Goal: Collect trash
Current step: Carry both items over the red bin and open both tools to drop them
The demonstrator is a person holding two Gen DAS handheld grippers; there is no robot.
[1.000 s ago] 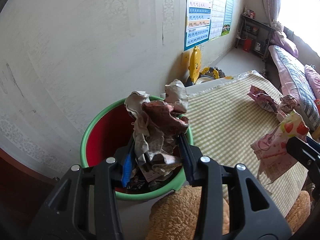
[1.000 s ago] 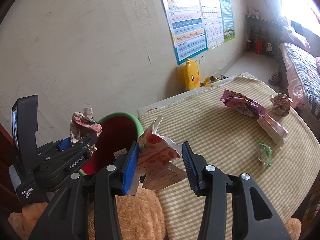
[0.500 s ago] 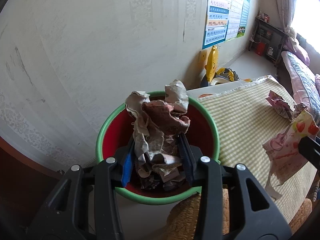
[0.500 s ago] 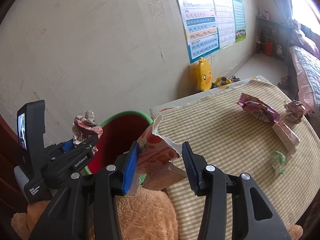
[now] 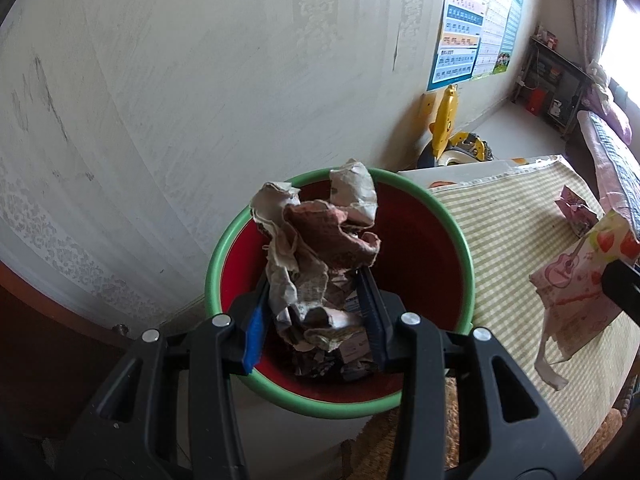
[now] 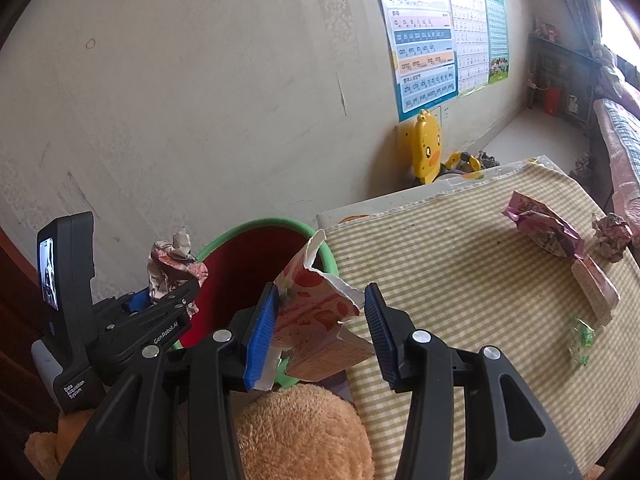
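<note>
In the left wrist view the left tool (image 5: 316,316) clenches a paper wad (image 5: 320,248) at frame centre over the bin (image 5: 464,240), while in the right wrist view the right tool (image 6: 320,332) grips a torn carton (image 6: 316,320) at the bin's near rim, lower centre, where letting go now could spill it outside.

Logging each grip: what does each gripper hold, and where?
Left gripper: crumpled paper wad, by its lower part. Right gripper: torn strawberry-print carton, across its sides.
</note>
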